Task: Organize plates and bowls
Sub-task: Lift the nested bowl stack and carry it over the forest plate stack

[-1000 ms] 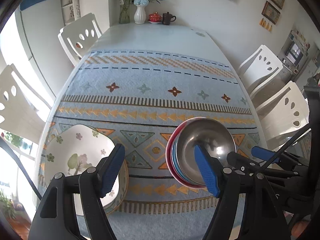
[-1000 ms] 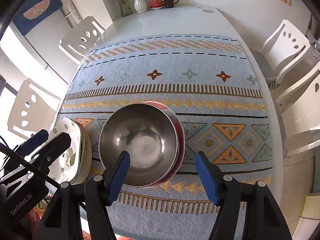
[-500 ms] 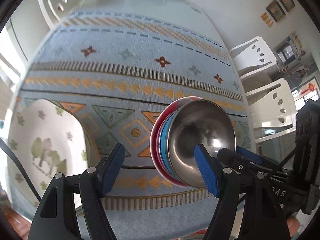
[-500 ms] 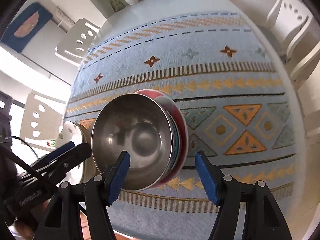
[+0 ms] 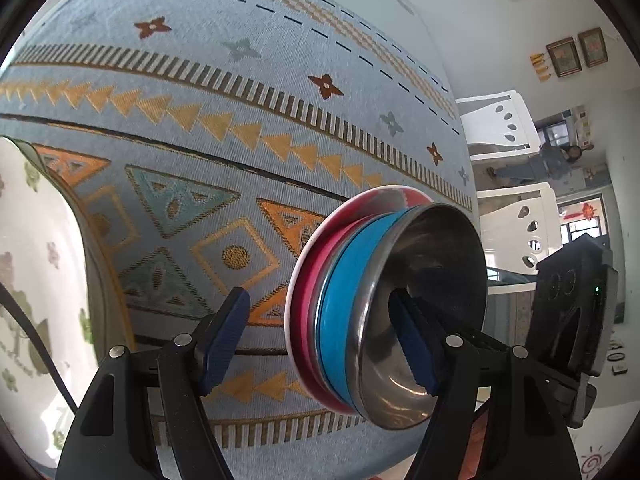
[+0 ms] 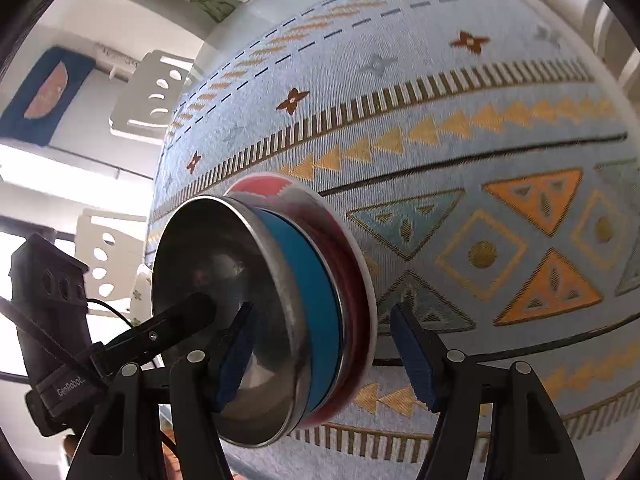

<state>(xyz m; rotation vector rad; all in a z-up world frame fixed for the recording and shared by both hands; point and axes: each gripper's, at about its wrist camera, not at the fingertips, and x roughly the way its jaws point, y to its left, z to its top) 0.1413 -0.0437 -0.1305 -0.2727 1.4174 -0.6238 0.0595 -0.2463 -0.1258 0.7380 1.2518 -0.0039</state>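
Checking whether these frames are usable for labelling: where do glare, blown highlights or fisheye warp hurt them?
Left wrist view: the patterned cloth bulges like a dome and the floral plate is washed out. Right wrist view: the window is blown white and the steel bowl carries murky reflections.

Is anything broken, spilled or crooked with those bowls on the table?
Nothing stands out. The shiny steel bowl sits nested in the blue bowl, which sits in the red white-rimmed dish, on the patterned blue tablecloth. No chips or spills show; their lean looks like the lens's doing.
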